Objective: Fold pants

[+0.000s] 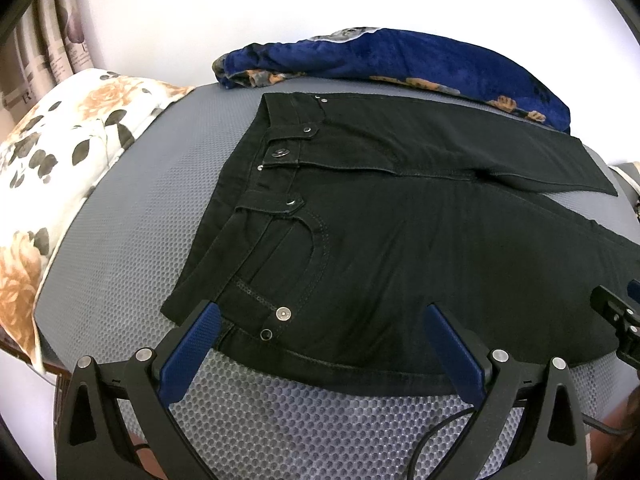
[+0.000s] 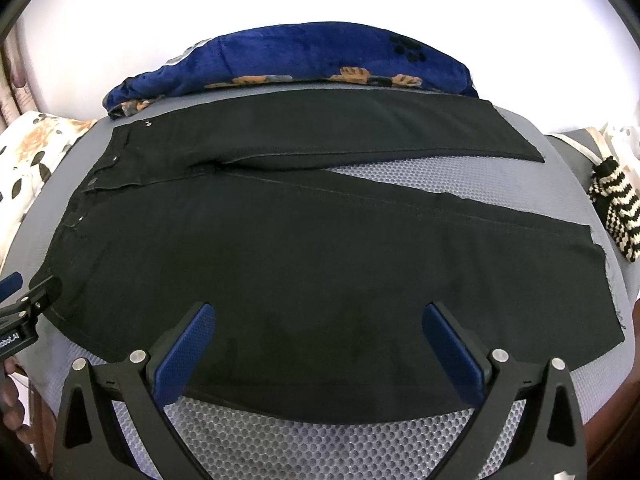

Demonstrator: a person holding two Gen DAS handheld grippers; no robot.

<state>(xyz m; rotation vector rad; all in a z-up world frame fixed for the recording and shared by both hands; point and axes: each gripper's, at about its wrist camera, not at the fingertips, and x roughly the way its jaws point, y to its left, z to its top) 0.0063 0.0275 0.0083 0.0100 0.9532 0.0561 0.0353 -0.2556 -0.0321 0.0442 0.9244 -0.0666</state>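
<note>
I see the black pants point(image 1: 400, 240) lying flat on the grey mesh mattress point(image 1: 132, 220) of the bed, the waistband toward its left end and the two legs spread apart toward the right end. My left gripper point(image 1: 322, 312) hovers over the near hip with jaws wide and empty. My right gripper point(image 2: 318, 310) is equally spread, holding nothing, over the near leg. The cloth looks like denim, so I judge it rather heavy, a little stiff, and not slippery. I would pinch the near waistband corner and the near leg hem point(image 2: 600, 276), both thick seams. A blue blanket point(image 2: 300, 60) lies along the far edge.
</note>
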